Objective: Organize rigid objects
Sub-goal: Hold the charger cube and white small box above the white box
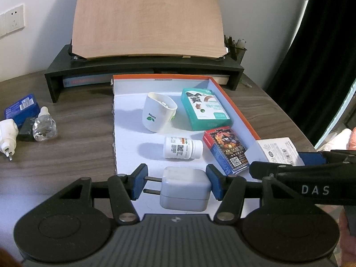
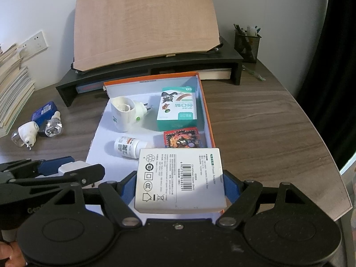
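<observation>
My left gripper [image 1: 176, 183] is shut on a white plug adapter [image 1: 184, 189], its prongs against the left pad, held low over the near end of the orange-rimmed white tray [image 1: 124, 133]. My right gripper [image 2: 180, 184] is shut on a white power-adapter box [image 2: 180, 180] over the tray's near right corner; the box shows in the left wrist view [image 1: 279, 150]. In the tray lie a white plug-in holder [image 1: 159, 114], a teal box [image 1: 204, 109], a white pill bottle [image 1: 182, 149] on its side and a card pack [image 1: 225, 150].
On the desk left of the tray lie a blue box [image 1: 21, 108], a clear small bottle [image 1: 44, 125] and a white plug device [image 1: 7, 135]. A black monitor riser [image 1: 142, 71] with a wooden board stands behind. A pen holder [image 2: 247, 42] is back right; stacked books [image 2: 11, 84] are far left.
</observation>
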`<state>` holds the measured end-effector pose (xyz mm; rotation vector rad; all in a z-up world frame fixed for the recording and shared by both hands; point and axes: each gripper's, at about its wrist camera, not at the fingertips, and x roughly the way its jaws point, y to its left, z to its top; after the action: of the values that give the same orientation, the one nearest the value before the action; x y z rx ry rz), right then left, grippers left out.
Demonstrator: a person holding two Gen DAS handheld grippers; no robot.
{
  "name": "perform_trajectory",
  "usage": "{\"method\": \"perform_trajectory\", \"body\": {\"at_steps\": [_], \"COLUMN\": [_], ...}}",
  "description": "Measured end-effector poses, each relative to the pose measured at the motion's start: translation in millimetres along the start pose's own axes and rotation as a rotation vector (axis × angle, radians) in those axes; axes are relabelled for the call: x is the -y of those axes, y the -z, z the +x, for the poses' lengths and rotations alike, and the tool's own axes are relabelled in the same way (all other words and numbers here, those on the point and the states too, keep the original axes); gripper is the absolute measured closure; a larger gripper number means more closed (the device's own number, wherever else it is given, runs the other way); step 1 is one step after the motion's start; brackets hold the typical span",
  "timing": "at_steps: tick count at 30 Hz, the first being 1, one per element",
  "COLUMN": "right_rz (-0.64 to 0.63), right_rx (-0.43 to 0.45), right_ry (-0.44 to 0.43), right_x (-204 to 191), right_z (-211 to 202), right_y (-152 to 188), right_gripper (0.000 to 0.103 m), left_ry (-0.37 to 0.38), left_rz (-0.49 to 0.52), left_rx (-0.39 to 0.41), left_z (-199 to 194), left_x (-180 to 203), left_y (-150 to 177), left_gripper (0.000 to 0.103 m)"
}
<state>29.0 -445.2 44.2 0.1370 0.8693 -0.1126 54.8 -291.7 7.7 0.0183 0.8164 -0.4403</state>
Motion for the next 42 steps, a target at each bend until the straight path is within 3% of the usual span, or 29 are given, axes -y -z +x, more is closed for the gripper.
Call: {"method": "perform_trajectory", "body": {"at_steps": [42], "right_rz": [-0.005], "right_rx": [-0.035], "right_ry": [-0.001], "right_x": [5], "right_z": [33], "right_y": [-14], "right_gripper": [0.010], "left_ry": [0.028], "left_rz": [0.034], "left_rx": [-0.073], "left_z": [24], "left_x": [-3], "left_y": [-3], "left_gripper": [0.045]}}
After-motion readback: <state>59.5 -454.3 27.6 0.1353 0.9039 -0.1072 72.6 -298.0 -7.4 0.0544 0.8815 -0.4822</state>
